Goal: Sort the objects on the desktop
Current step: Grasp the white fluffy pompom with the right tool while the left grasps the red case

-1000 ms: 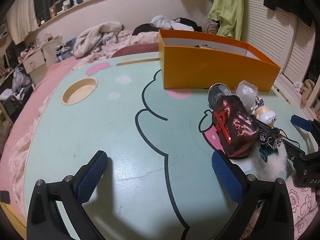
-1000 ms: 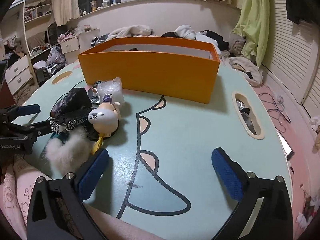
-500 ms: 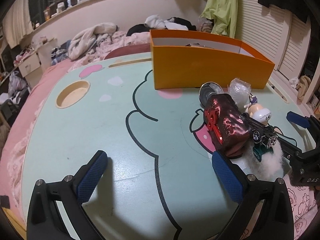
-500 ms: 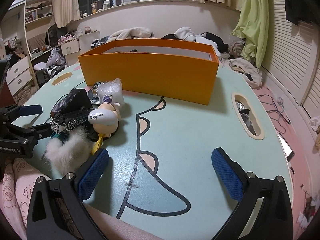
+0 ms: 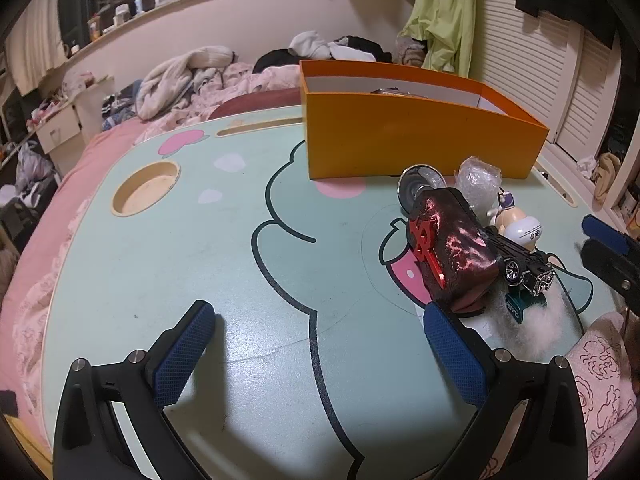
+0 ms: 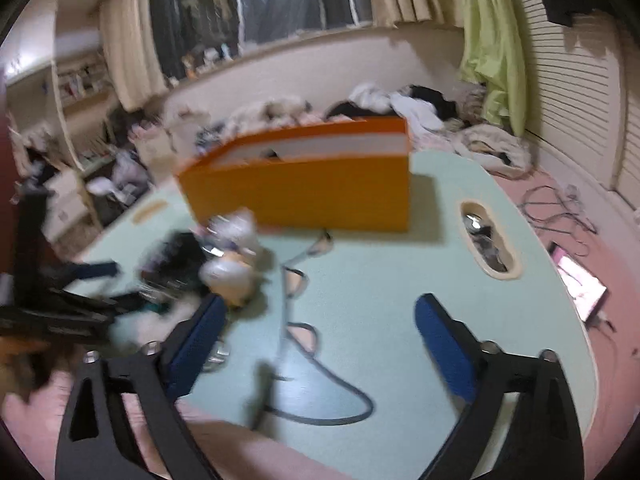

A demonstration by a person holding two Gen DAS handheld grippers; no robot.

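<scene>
A pale green cartoon table point(image 5: 224, 264) holds an orange box point(image 5: 416, 140). In front of the box lies a heap of trinkets: a red pouch point(image 5: 448, 248), toy car point(image 5: 520, 260) and figurine point(image 5: 520, 228). The left gripper point(image 5: 316, 344) hangs open, empty, the heap just right of it. The right gripper point(image 6: 316, 332) is closing on nothing, the heap at its left finger. Picking seems about to start; next, straddle one trinket.

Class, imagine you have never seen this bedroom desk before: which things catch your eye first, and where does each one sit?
The tall orange cardboard box stands out first, open-topped at the far side of the mint-green cartoon-printed table. In front of it, towards the table's right edge, lies a cluttered heap topped by a shiny dark-red foil pouch, with a small black toy car and a white fluffy pom-pom beside it.
</scene>
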